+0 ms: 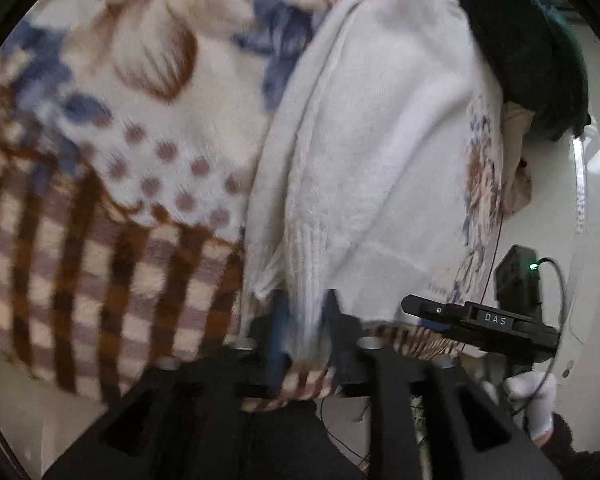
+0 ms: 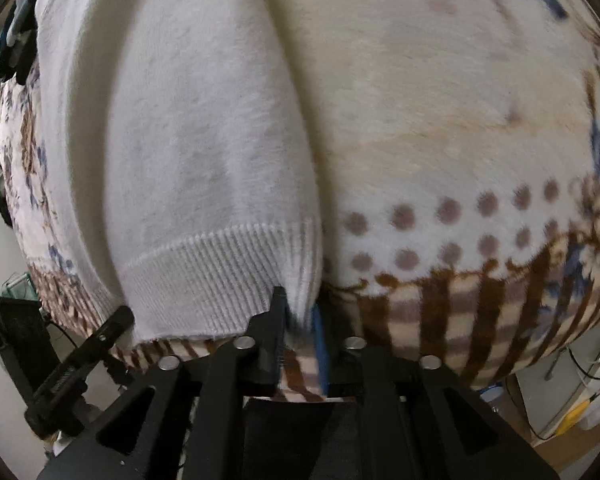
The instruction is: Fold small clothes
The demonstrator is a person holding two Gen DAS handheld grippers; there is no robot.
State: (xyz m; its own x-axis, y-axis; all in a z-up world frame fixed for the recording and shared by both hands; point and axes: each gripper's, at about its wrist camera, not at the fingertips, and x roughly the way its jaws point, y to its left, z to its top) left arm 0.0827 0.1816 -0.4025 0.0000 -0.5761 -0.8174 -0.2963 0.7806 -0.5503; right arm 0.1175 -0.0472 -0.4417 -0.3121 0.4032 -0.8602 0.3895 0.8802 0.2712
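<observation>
White fuzzy sweater [image 2: 188, 140] lies folded lengthwise on patterned blanket [image 2: 460, 140]. Left hand-held gripper [image 1: 304, 320] and right hand-held gripper [image 2: 298, 320] each straddle ribbed hem at 6 o'clock, pads barely pinching. Step: fold in progress. Next: firm grip, then carry hem toward 12 o'clock.

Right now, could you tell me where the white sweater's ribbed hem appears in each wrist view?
Left wrist: the ribbed hem sits low centre, hanging between the left gripper fingers.
Right wrist: it runs across lower left of centre, its right corner between the right gripper fingers.
Shared landmark: the brown dots on the blanket.
</observation>
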